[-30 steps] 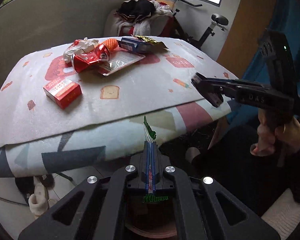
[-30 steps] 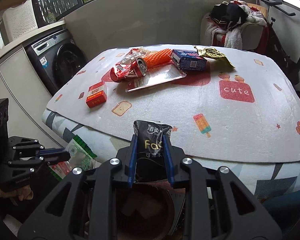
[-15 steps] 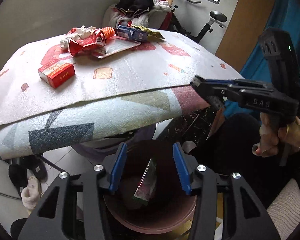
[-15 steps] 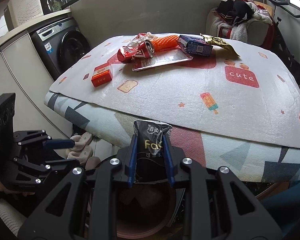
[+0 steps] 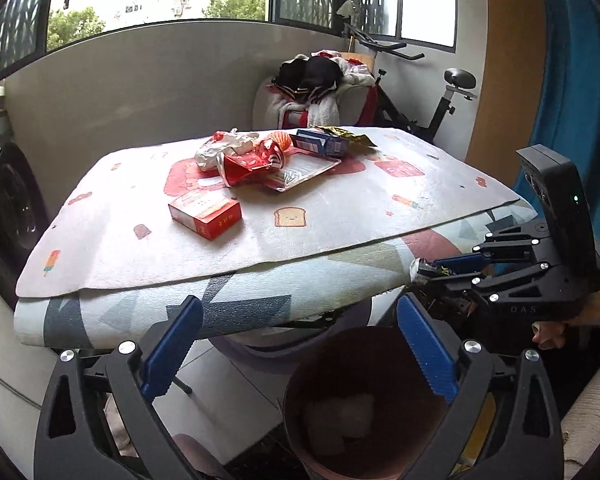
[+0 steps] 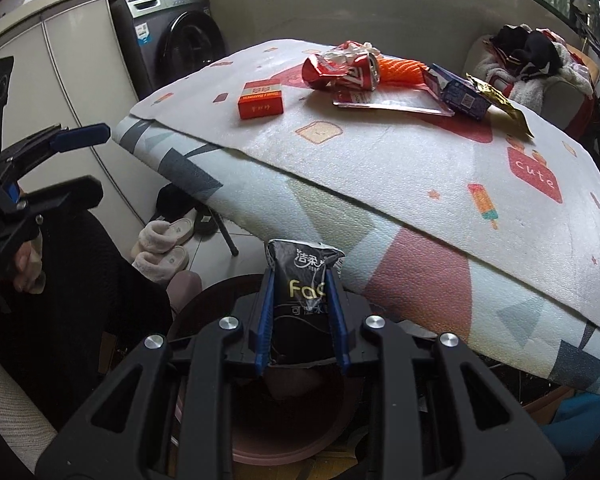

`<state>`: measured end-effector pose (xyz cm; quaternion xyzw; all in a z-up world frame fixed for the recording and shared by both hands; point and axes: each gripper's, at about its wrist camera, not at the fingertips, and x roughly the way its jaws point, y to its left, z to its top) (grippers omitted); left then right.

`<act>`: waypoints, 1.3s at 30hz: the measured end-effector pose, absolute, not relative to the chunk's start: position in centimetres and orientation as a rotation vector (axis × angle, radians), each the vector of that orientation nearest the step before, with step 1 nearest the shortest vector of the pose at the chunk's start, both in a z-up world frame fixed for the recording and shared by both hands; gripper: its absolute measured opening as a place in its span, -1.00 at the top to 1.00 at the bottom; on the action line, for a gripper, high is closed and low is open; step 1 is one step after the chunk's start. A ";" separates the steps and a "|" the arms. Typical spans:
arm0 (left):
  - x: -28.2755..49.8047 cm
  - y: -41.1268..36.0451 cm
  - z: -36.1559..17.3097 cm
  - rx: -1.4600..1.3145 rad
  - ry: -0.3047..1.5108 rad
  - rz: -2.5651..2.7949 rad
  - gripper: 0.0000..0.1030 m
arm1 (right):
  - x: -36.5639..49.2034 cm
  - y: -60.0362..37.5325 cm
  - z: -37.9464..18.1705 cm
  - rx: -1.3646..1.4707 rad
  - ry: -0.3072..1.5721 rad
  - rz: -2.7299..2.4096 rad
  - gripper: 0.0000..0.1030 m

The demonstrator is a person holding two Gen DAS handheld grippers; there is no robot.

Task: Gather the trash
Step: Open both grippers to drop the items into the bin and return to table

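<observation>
The right gripper (image 6: 300,300) clamps a black tissue packet (image 6: 304,280) directly above a dark round bin (image 6: 204,300) on the floor, apparently so it can fall straight in. The left gripper (image 5: 296,344) hangs empty, blue fingers (image 5: 176,344) spread wide, over the same bin (image 5: 364,400). More trash waits on the table (image 5: 340,216): a red box (image 5: 206,214), a crushed can (image 5: 252,162), wrappers.

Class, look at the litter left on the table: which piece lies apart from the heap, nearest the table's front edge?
The red box. It lies alone on the mat, while the crushed red can, blue carton and gold wrapper cluster farther back.
</observation>
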<state>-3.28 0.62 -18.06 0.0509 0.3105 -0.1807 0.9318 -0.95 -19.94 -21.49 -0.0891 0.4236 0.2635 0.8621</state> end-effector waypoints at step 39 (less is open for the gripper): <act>-2.1 2.5 -19.7 0.047 0.724 -0.266 -0.88 | -0.4 -19.9 -21.9 -0.189 0.883 0.467 -0.88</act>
